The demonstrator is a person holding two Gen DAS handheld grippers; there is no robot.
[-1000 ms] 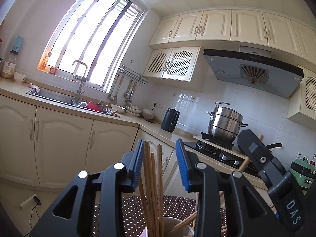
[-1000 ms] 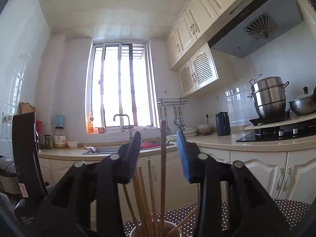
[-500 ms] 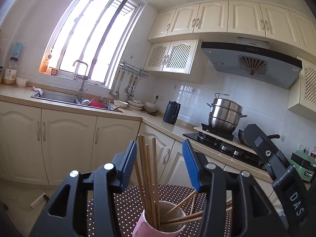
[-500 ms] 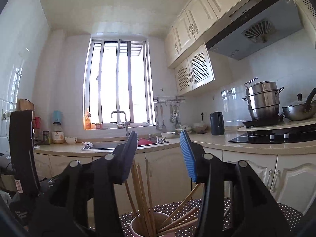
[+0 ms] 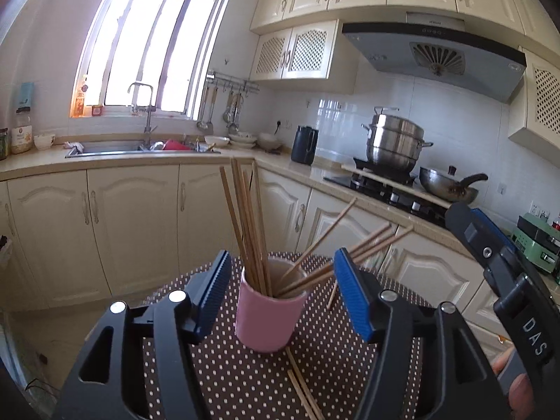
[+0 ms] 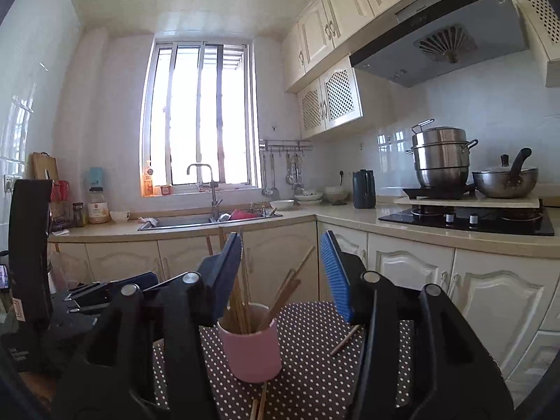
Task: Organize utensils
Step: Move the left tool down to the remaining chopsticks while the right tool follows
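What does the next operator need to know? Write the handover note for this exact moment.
Left gripper: jaws opening, nothing gripped; the pink cup stands beyond them, untouched.
Right gripper: jaws opening, also empty.
Wooden chopsticks stand in the cup, some upright, some leaning to the right.
The cup is on the polka-dot tablecloth.
Left to do: loose chopsticks lie on the cloth in front of the cup, and another lies to its right. Pick them up and put them in the cup.
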